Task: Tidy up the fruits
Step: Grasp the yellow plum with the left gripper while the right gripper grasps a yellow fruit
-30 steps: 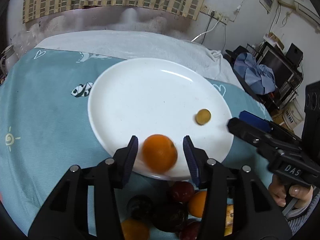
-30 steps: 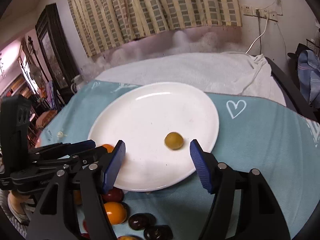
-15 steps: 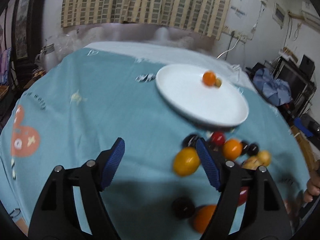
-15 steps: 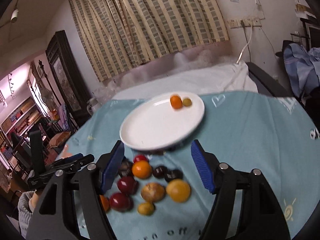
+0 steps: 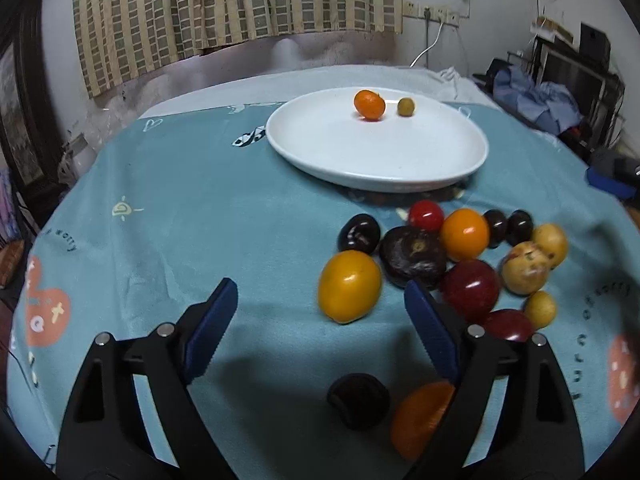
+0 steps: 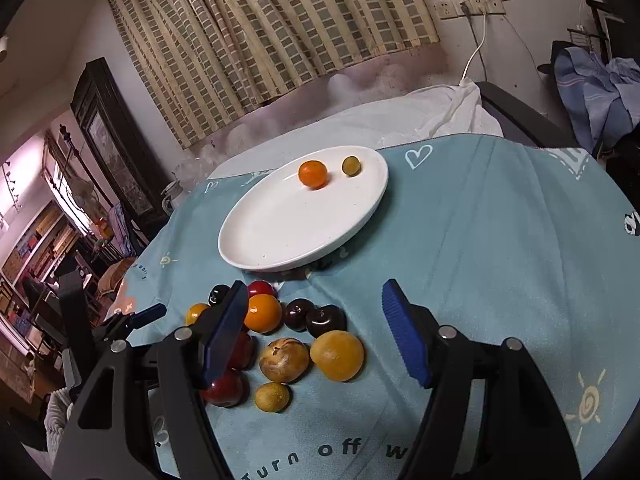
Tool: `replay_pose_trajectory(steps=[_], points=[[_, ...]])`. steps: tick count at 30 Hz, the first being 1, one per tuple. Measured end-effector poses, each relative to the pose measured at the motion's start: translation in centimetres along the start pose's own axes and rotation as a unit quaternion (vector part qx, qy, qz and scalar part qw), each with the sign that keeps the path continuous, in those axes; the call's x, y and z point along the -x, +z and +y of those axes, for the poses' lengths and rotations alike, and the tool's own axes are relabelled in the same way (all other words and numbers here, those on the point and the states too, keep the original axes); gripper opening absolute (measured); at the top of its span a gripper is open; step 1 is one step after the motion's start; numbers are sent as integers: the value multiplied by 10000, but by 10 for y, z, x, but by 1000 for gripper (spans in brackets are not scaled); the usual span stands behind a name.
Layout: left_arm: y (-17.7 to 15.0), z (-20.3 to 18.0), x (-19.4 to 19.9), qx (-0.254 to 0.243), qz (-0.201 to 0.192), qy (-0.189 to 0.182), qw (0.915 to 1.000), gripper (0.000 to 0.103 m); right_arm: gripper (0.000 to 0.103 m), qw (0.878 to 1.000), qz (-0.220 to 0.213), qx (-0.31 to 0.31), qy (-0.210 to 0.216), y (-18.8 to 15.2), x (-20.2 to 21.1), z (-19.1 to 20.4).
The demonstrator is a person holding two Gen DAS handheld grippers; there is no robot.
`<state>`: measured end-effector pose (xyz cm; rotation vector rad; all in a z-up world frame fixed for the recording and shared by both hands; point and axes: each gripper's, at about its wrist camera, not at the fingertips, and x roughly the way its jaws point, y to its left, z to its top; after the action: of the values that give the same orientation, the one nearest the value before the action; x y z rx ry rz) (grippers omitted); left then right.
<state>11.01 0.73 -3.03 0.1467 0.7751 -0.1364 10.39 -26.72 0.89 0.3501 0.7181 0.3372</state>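
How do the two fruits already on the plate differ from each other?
The orange fruit is bright orange; the olive-yellow fruit is dull and greenish.
The orange fruit looks clearly bigger than the olive-yellow fruit.
In both views the orange fruit lies left of the olive-yellow fruit.
Both are round and rest close together near the far rim of the white plate, apart from the pile on the cloth.

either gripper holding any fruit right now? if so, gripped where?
Nothing is held. The left gripper has just been opening and its jaws stand apart with nothing between them; the right gripper is open too. The orange fruit sits on the plate.
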Motion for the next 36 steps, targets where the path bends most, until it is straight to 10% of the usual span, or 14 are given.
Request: replay_pose_trajectory(steps=[6, 15, 23, 36], points=[[2, 35, 5, 447, -132, 590, 9972, 89, 70, 10000, -1, -48, -15, 1, 0, -4], [3, 32, 2, 410, -125, 137, 9990, 83, 70, 10000, -8, -22, -48, 1, 1, -7], [6, 19, -20, 201, 137, -259, 9994, 49, 70, 9999, 34, 115, -103, -1, -2, -2], [6, 36, -30, 691, 308, -483, 9960, 38, 67, 9981, 424, 376, -260, -8, -18, 1]])
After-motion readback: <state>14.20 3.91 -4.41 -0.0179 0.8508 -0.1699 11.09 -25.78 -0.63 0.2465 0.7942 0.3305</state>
